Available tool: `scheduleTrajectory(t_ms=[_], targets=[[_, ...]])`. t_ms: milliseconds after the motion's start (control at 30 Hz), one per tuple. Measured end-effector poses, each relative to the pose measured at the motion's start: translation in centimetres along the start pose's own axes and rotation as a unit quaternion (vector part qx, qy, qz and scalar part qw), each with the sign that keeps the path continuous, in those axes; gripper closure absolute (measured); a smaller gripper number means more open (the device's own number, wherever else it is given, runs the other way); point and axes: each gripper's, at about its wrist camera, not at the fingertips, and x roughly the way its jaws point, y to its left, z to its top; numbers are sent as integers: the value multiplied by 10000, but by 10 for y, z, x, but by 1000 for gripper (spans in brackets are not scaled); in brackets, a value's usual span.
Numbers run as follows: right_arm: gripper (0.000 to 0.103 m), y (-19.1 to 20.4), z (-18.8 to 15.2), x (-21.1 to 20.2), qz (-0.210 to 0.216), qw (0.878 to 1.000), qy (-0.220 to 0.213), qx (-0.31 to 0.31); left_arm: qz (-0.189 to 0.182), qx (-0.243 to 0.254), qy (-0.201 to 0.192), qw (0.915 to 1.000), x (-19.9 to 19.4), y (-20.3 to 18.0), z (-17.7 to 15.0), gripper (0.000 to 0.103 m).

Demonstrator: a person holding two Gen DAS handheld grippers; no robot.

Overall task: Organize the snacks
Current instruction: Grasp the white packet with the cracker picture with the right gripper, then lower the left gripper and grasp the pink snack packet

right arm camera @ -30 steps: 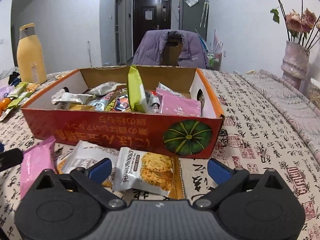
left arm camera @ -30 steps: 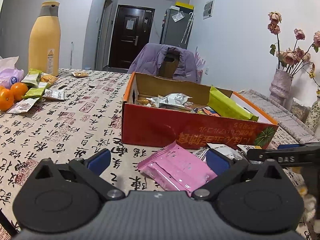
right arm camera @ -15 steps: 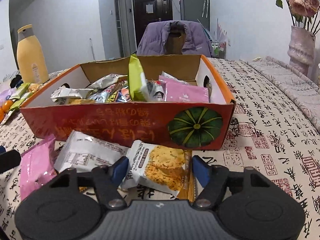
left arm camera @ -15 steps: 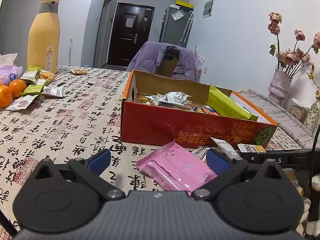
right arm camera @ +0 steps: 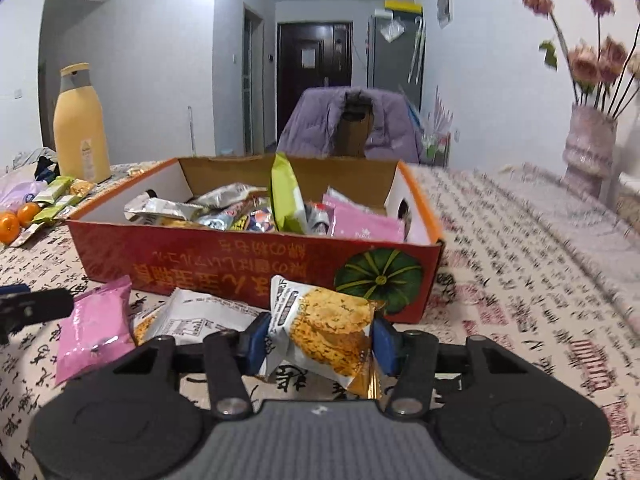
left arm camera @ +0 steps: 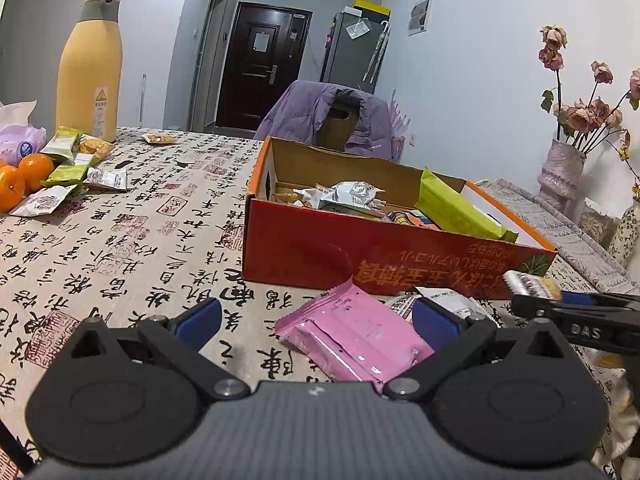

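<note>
A red cardboard box (left arm camera: 360, 252) (right arm camera: 200, 256) holds several snack packets. My right gripper (right arm camera: 318, 340) is shut on a cracker packet (right arm camera: 324, 328) and holds it tilted up just in front of the box; the packet's end (left arm camera: 528, 284) shows in the left wrist view. My left gripper (left arm camera: 316, 320) is open and empty, with a pink packet (left arm camera: 356, 336) (right arm camera: 96, 328) lying on the table between its fingers. A white packet (right arm camera: 200, 316) lies beside the pink one.
More snack packets (left arm camera: 72, 160) and oranges (left arm camera: 24, 176) lie at the far left by a tall yellow bottle (left arm camera: 90, 68). A vase of dried roses (right arm camera: 588, 148) stands at the right. A chair with a purple jacket (left arm camera: 332, 120) is behind the box.
My right gripper closed on the cracker packet and lifted it off the table. My left gripper stayed open over the pink packet.
</note>
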Motion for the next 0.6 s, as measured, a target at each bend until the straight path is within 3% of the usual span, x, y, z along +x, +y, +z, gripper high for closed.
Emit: scheduleTrajectory(t_ms=[433,600], targets=[[51,-7,-14,-27,-128,9986,-517,75,143,58,115,9998,5,-2,0,0],[51,-7,-14,-27,-104,9982,-585,92,318,334,169,9988,5,-12,0,0]])
